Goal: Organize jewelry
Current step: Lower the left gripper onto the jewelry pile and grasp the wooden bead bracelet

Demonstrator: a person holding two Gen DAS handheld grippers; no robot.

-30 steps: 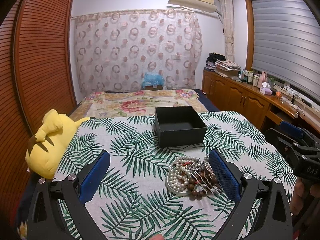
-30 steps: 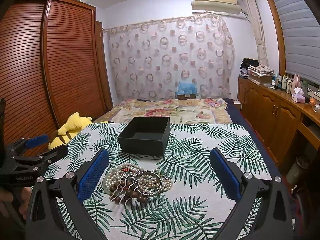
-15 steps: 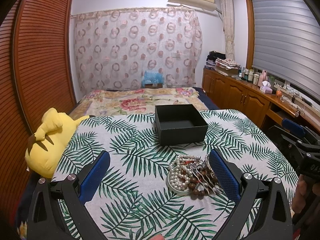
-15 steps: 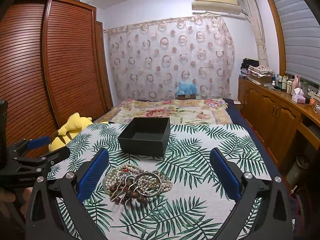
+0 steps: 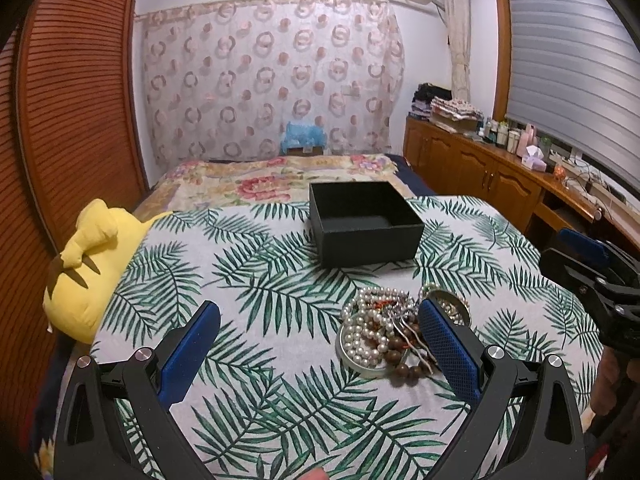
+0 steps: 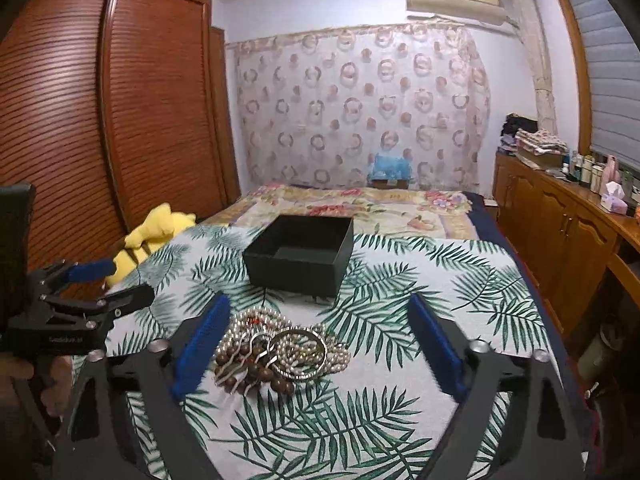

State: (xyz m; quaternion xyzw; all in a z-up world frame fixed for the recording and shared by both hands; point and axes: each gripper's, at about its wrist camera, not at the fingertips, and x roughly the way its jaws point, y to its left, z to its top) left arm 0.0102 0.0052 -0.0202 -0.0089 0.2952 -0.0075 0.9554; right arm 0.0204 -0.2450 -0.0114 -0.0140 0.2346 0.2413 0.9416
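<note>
- Both grippers have eased forward over the last second: the right gripper (image 6: 320, 344) most, so the tangled heap of pearl strands, brown wooden beads and metal bangles (image 6: 276, 354) now sits between its wide-open jaws, close to the left finger (image 6: 202, 346).
- Left gripper (image 5: 320, 354), jaws equally spread and empty, has the heap against its right finger (image 5: 448, 348).
- Beyond both jaw gaps, the square black cardboard box (image 5: 366, 226) looks empty; sorting seems not yet begun, and a first pick looks near.
</note>
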